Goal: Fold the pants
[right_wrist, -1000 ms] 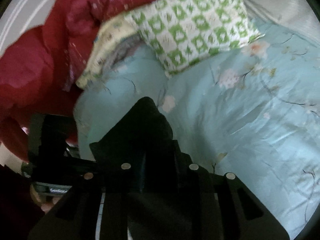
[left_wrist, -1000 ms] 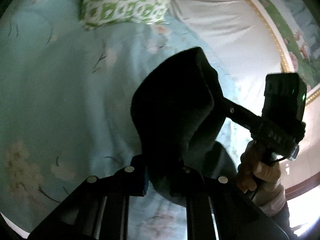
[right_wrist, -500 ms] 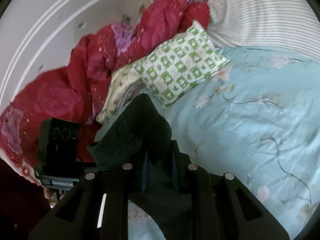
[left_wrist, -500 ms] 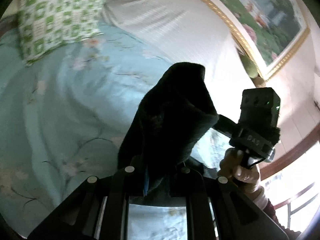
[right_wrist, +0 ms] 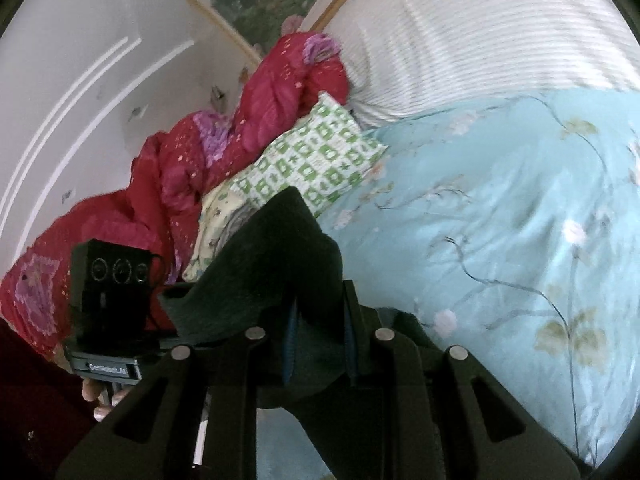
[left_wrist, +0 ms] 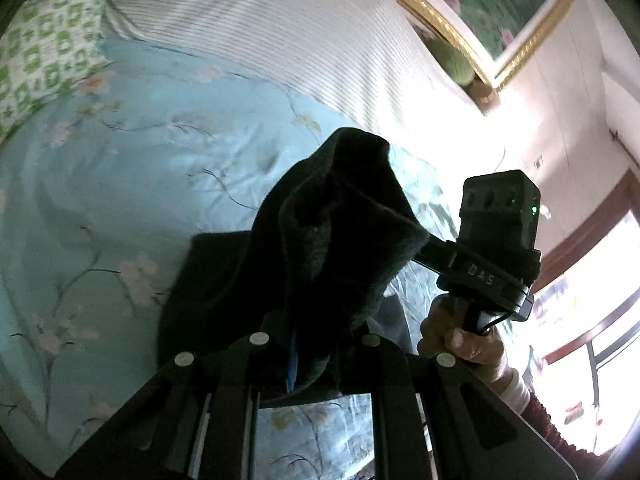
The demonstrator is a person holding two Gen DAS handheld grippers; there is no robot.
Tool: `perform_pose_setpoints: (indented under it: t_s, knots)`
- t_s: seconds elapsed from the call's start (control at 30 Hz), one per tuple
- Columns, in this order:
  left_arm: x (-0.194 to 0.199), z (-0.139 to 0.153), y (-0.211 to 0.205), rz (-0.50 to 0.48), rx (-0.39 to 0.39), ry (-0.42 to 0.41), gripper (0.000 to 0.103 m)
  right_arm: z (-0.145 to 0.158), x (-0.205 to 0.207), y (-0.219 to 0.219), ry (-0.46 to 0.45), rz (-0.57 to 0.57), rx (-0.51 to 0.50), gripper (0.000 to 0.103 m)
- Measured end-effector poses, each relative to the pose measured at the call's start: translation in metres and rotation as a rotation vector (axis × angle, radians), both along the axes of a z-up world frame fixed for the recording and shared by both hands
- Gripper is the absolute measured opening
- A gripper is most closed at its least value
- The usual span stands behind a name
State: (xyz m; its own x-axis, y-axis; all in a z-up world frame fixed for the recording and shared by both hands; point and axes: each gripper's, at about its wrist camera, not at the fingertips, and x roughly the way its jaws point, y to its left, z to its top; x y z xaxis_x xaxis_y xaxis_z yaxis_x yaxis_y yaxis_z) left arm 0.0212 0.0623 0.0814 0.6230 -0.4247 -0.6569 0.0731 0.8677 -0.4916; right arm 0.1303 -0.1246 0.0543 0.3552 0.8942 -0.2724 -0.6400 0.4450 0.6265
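Both my left gripper [left_wrist: 316, 344] and right gripper [right_wrist: 318, 340] are clamped on the dark pants [left_wrist: 320, 240], held up over the bed [left_wrist: 120, 200]; fabric looks soft, thick and floppy, so I'd judge gripping near an edge works best.
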Motion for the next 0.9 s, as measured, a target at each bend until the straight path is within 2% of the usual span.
perform_pose_setpoints:
  t_s: [0.6,0.9]
  knots:
    - [0.021,-0.035,-0.098,-0.161,0.13,0.066,0.012,-0.054,-0.021,-0.078,0.09,-0.143,0.064,0.021]
    - [0.025,-0.054,-0.127,-0.216,0.215,0.056,0.014,-0.074,-0.034,-0.101,0.135,-0.211,0.054,0.021]
